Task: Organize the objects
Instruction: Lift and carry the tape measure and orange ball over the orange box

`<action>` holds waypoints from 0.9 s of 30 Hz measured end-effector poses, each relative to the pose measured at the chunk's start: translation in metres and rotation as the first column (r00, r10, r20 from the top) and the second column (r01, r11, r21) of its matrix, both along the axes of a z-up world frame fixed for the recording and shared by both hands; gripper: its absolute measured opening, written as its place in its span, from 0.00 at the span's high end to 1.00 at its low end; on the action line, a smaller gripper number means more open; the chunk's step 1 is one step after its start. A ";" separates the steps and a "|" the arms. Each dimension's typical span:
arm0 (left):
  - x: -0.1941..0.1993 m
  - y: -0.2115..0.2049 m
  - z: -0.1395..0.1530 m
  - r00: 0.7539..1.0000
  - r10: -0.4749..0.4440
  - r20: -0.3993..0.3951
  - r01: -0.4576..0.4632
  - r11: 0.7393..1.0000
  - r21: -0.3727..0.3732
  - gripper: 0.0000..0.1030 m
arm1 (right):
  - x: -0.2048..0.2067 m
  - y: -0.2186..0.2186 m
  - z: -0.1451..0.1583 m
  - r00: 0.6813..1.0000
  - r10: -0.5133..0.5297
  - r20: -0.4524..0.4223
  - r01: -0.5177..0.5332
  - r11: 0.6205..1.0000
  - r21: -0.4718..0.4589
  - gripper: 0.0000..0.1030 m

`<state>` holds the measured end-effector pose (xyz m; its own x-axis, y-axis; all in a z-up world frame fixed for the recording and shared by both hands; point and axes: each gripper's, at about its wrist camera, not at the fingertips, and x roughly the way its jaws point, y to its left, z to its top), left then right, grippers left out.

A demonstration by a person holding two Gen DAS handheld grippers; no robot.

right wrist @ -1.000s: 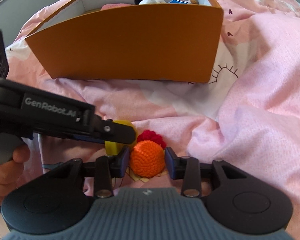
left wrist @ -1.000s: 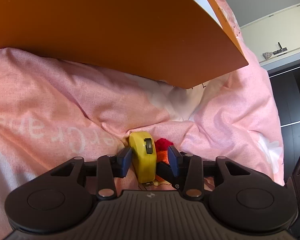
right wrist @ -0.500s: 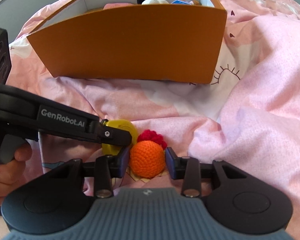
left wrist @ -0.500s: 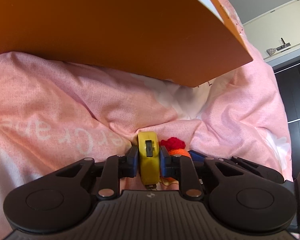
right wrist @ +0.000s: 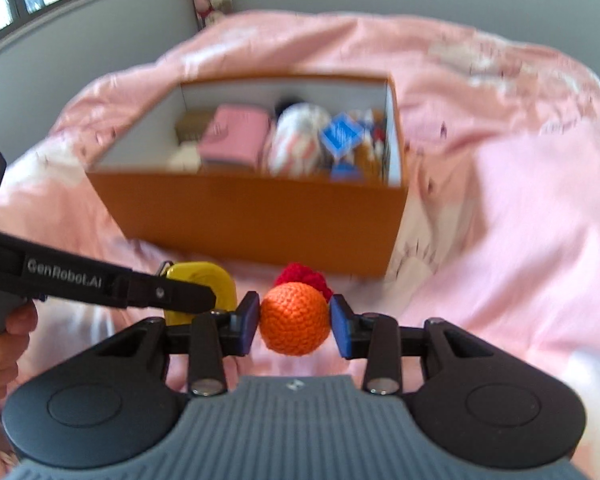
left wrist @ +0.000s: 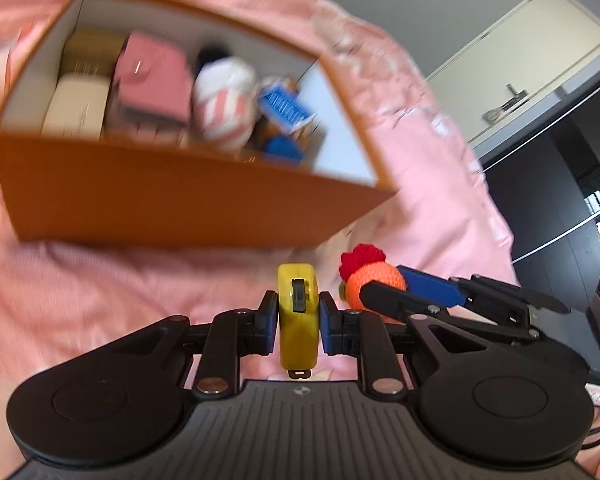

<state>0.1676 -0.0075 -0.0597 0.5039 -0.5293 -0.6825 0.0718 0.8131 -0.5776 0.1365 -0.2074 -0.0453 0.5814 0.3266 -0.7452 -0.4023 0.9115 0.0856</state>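
Left wrist: left gripper [left wrist: 299, 317] is clamped on a yellow tape measure [left wrist: 298, 320], held above the pink bed [left wrist: 100, 288] in front of the orange box [left wrist: 172, 204]. Right wrist: right gripper [right wrist: 295, 319] squeezes an orange ball [right wrist: 294, 319], same spot, box [right wrist: 252, 216] ahead.

Motion blur smears the orange box [right wrist: 256, 220] and its contents, so the items at 12 o'clock cannot be identified. The left claw's arm hides most of the yellow tape measure [right wrist: 208, 276].
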 end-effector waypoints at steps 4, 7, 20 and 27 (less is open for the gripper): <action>0.007 -0.001 0.034 0.993 -0.010 0.118 0.002 0.998 0.065 0.78 | 0.008 0.003 0.033 0.996 0.025 0.086 -0.026 1.000 0.009 0.61; 0.018 -0.010 0.054 0.983 -0.006 0.186 -0.019 0.991 0.131 0.78 | 0.017 0.005 0.051 0.990 0.051 0.129 -0.053 0.998 0.016 0.61; 0.087 -0.003 0.055 0.979 -0.029 0.202 -0.018 0.974 0.226 0.79 | 0.100 0.023 0.053 0.995 0.071 0.072 -0.066 0.995 -0.070 0.61; 0.123 -0.008 0.015 0.995 -0.096 0.035 0.089 0.983 0.163 0.79 | 0.140 0.030 0.029 0.991 0.106 -0.083 -0.112 0.991 -0.075 0.61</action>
